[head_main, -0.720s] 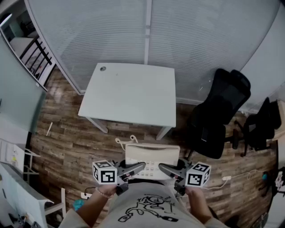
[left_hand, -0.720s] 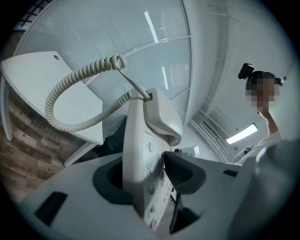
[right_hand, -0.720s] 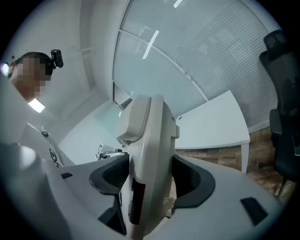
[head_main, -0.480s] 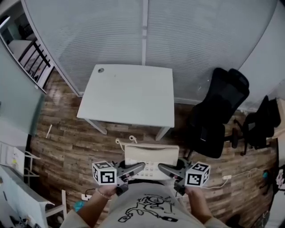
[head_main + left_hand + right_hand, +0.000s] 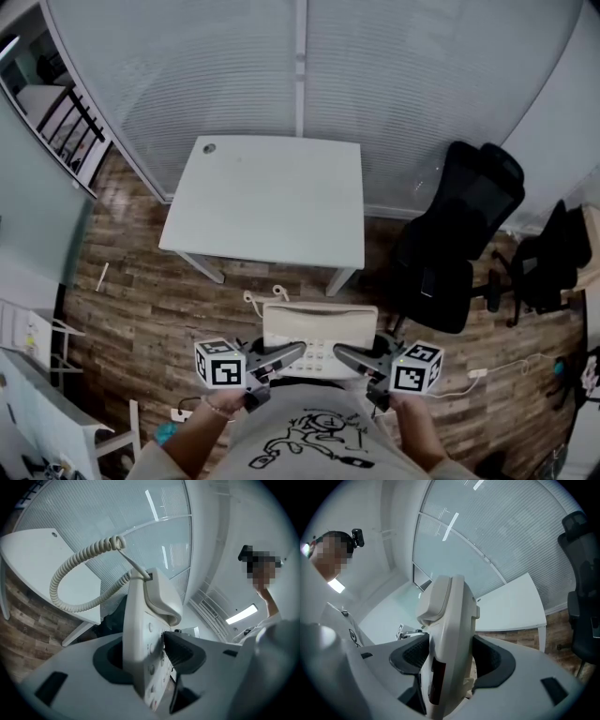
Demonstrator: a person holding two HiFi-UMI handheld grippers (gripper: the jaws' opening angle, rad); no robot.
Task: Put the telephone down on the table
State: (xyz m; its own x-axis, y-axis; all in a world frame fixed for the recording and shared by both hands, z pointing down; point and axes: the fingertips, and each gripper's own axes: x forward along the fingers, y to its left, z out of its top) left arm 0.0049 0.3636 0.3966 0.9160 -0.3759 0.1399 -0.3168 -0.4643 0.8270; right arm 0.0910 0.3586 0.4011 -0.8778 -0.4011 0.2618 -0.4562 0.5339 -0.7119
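Left gripper (image 5: 150, 656): your jaws are clamped at a middling width on the left edge of the telephone (image 5: 140, 630). One pad is on the keypad face, the other behind the body.
Right gripper (image 5: 450, 660): spread wide and clamped on the thicker right edge of the telephone, with a pad against each face.
Telephone: carried in the air between your two grippers, close to your chest. In the head view it sits keypad up and roughly level. It is over the floor (image 5: 141, 291), well short of the table (image 5: 267, 197).
Handset (image 5: 161, 597): seated in its cradle at the far end of the body.
Cord (image 5: 70, 569): coiled, looping loose off the far left corner.
Table: white, with a small round fitting (image 5: 208, 147) near its far left corner. The near edge faces you.
Chair (image 5: 464, 234): black, to the right of the table, apart from your line of approach.
Step in hand: the carry, by my judgement. The set-down is not yet begun.
Next move: bring both grippers forward together over the table's near half. Lower evenly until the base rests flat, then open both. Hold the two at one height, or the handset may slip from its cradle. Take care that the cord does not end up under the base.
Containers: none in view, so no contents to note.
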